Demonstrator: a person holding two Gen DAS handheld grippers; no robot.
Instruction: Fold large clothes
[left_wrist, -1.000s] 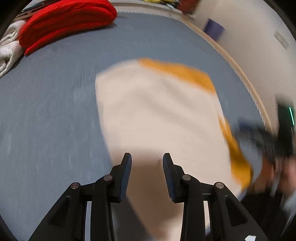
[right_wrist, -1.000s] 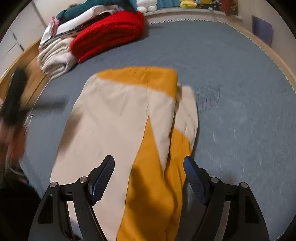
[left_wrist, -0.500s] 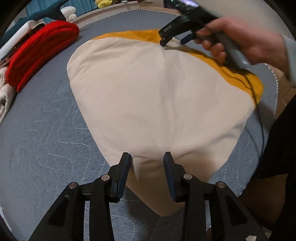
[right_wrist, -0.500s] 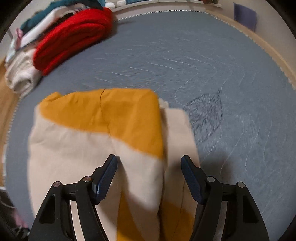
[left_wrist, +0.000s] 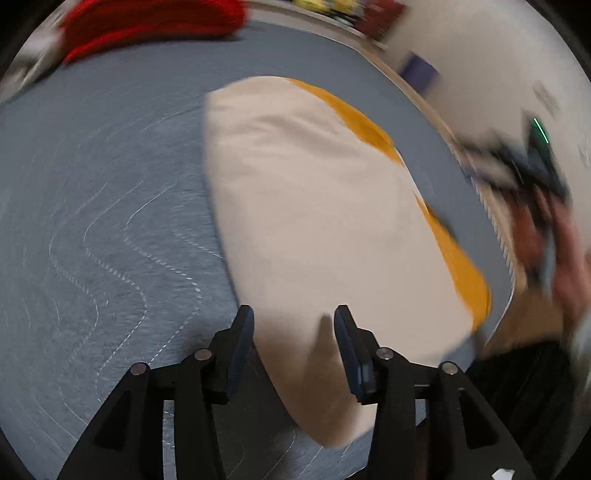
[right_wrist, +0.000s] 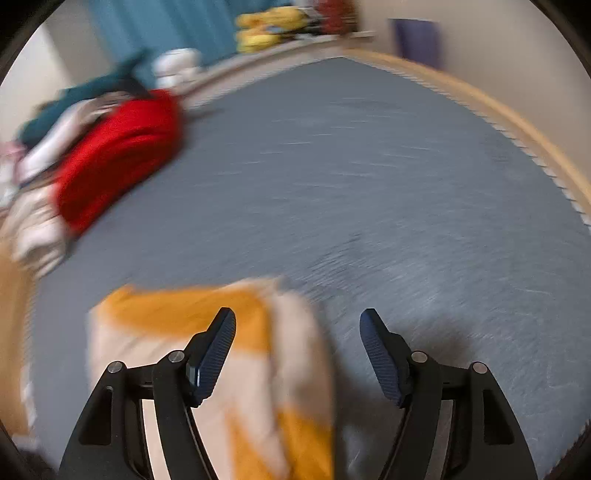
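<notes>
A cream and orange garment (left_wrist: 314, 221) lies folded flat on the grey quilted bed cover (left_wrist: 92, 166). My left gripper (left_wrist: 293, 321) hovers over the garment's near cream end. Its jaws are opening, and the cloth lies under the gap without being pinched. The picture is blurred by motion. In the right wrist view the garment (right_wrist: 258, 350) shows its orange band at the lower left. My right gripper (right_wrist: 297, 315) stands open and wide above the garment's right edge and the bare cover, holding nothing. A person's hand (left_wrist: 569, 258) shows blurred at the right of the left wrist view.
A folded red garment (right_wrist: 118, 155) lies at the far left of the bed beside a stack of pale and teal clothes (right_wrist: 37, 221). The bed's wooden edge (right_wrist: 517, 122) runs along the right. Yellow soft toys (right_wrist: 269, 26) sit on a ledge beyond.
The right gripper has left the garment's orange far edge and swung off to the side. The garment now sits lower in the right wrist view. The left jaws stand wider apart.
</notes>
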